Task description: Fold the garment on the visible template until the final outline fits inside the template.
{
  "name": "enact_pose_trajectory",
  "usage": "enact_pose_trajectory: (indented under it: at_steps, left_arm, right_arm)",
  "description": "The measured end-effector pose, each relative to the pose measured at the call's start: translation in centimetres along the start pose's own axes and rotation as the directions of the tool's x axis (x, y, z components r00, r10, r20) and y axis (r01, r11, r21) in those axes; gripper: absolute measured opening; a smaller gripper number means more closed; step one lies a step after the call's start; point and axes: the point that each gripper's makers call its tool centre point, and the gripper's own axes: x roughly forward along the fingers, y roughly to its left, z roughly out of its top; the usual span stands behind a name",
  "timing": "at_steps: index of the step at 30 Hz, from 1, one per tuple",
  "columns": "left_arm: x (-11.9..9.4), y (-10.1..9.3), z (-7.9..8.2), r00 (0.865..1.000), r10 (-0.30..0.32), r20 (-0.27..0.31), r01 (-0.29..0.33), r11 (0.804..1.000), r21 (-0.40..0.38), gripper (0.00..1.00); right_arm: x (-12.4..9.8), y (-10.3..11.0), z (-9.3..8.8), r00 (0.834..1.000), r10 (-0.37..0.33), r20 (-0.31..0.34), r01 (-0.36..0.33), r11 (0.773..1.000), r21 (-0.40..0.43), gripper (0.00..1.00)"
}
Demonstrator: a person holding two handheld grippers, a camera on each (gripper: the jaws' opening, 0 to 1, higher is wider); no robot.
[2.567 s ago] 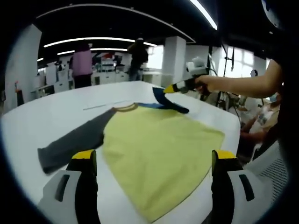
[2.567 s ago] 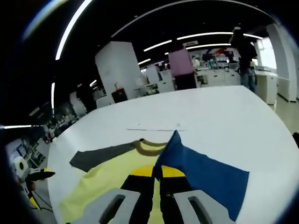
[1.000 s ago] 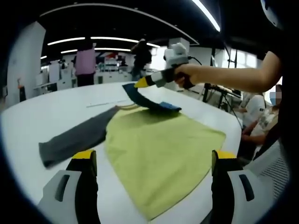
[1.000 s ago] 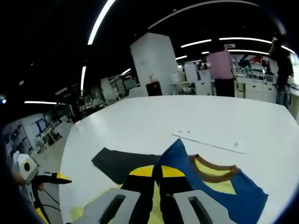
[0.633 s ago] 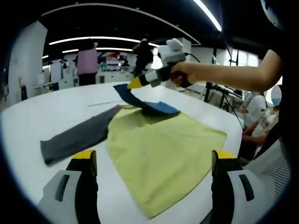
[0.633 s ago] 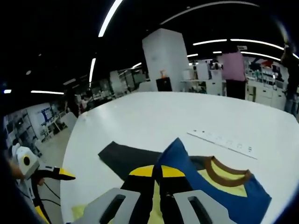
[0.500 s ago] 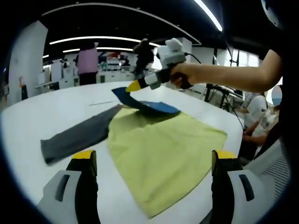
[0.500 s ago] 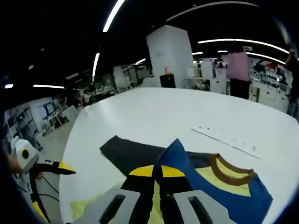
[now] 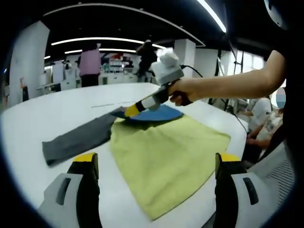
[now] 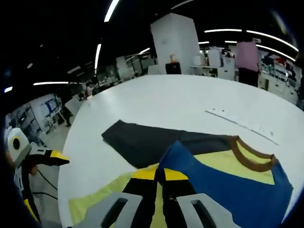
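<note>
**A:** What sort of room is it, and where does the garment lie?

**B:** Open hall with strip lights overhead, white pillars, benches at the back and two people (image 9: 89, 64) standing far off. A white table (image 9: 42, 116) holds the garment (image 9: 166, 152), a yellow-bodied shirt lying flat.

**A:** Which way does it point?

**B:** In the left gripper view its long axis runs from the near hem away to the collar at the far side. The grey sleeve (image 9: 78, 140) stretches out to the left. The blue sleeve (image 9: 159, 114) is folded across the far part of the yellow body, near the brown collar (image 10: 251, 156).

**A:** Any writing to read?

**B:** None legible. A thin pale strip (image 10: 242, 123) with small marks lies on the table beyond the collar, too small to make out.

**A:** And the grippers?

**B:** The right gripper (image 9: 130, 110), held in a hand (image 9: 183, 92), has its jaws closed on the tip of the blue sleeve, low over the shirt. The left gripper (image 9: 154, 161) stands with jaws wide apart, holding nothing, at the near edge of the table. A seated person (image 9: 266, 128) is at the right.
</note>
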Motion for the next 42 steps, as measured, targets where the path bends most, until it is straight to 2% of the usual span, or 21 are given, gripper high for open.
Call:
enact_pose_trajectory:
  at_steps: [6, 10, 14, 17, 23, 26, 33, 42]
  left_arm:
    - [-0.5, 0.4, -0.1, 1.0, 0.024, 0.001, -0.024, 1.0, -0.004, 0.99]
    - [-0.7, 0.7, 0.0, 0.999, 0.032, 0.002, -0.032, 0.999, -0.001, 0.99]
    - [-0.9, 1.0, 0.1, 0.999, 0.036, 0.001, -0.036, 0.999, 0.005, 0.99]
    - [-0.9, 1.0, 0.1, 0.999, 0.036, -0.003, -0.036, 0.999, 0.01, 0.99]
    - [-0.8, 1.2, 0.5, 0.999, 0.039, 0.0, -0.039, 0.999, 0.016, 0.99]
    - [-0.9, 1.3, 0.6, 0.999, 0.037, 0.003, -0.037, 0.999, 0.02, 0.99]
    - [-0.9, 1.3, 0.6, 0.999, 0.036, 0.0, -0.036, 0.999, 0.025, 0.99]
    - [-0.8, 1.3, 0.7, 1.0, 0.028, -0.004, -0.028, 0.999, 0.031, 0.99]
  right_arm:
    - [0.8, 1.0, -1.6, 0.999, 0.03, -0.042, -0.028, 0.999, 0.034, 0.0]
    - [0.6, 1.2, -1.6, 0.999, 0.041, -0.033, -0.04, 0.998, 0.05, 0.01]
    - [-0.1, 0.0, -1.2, 1.0, -0.008, -0.03, 0.009, 1.0, 0.03, 0.25]
    - [-0.7, -0.8, -0.9, 0.999, -0.032, -0.026, 0.033, 0.999, 0.012, 0.39]
    - [-2.4, -2.9, -1.2, 0.996, -0.085, -0.036, 0.086, 0.996, 0.023, 0.66]
    - [-3.3, -3.9, -1.4, 0.993, -0.108, -0.041, 0.109, 0.994, 0.021, 0.74]
    - [-5.5, -5.5, -2.2, 0.991, -0.128, -0.046, 0.13, 0.991, 0.045, 0.86]
    - [-8.3, -7.4, -3.8, 0.986, -0.154, -0.062, 0.157, 0.985, 0.064, 0.89]
